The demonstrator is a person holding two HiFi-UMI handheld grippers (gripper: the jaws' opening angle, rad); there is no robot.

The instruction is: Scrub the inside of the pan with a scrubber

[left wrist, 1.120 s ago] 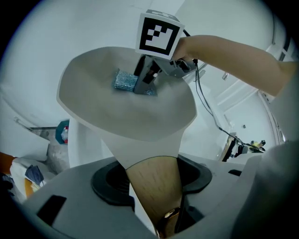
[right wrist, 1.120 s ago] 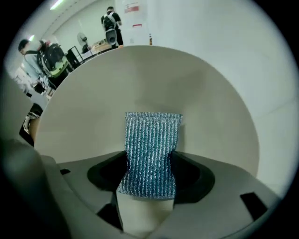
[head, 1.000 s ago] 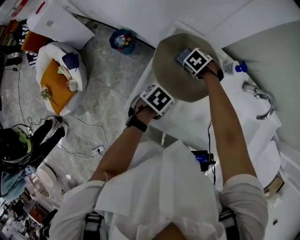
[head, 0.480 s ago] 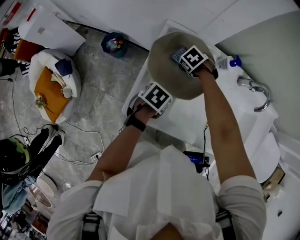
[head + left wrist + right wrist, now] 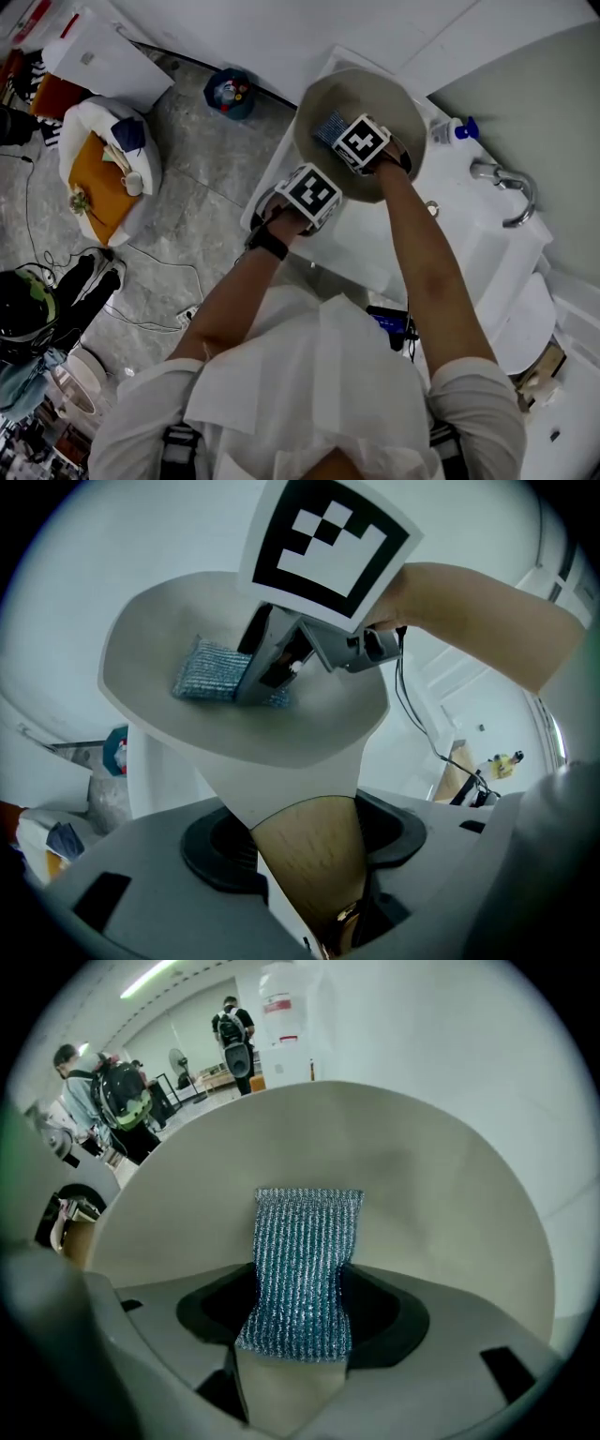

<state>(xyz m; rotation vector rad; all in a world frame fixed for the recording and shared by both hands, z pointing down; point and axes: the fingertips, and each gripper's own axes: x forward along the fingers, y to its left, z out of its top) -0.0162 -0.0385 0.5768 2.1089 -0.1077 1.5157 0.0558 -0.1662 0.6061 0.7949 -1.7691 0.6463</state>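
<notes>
A beige pan (image 5: 384, 98) is held tilted over the white counter. My left gripper (image 5: 302, 202) is shut on its wooden handle (image 5: 314, 864), which fills the gap between the jaws. A blue-silver scrubber (image 5: 300, 1269) is clamped in my right gripper (image 5: 300, 1321) and lies flat against the pan's inner wall (image 5: 441, 1204). The right jaws have just closed a little further on it. From the left gripper view the scrubber (image 5: 208, 672) sits left of centre in the pan (image 5: 319, 719), under the right gripper (image 5: 277, 663). In the head view the scrubber (image 5: 328, 125) shows beside the right gripper (image 5: 349, 142).
A sink with a chrome faucet (image 5: 511, 192) lies to the right, with a blue-capped bottle (image 5: 455, 129) beside it. The counter (image 5: 441, 220) drops to a floor with a blue bin (image 5: 230, 91), bags and cables. People (image 5: 127, 1101) stand far behind the pan.
My right gripper has slid the scrubber leftward across the pan's inside. The left gripper and the pan have stayed where they were.
</notes>
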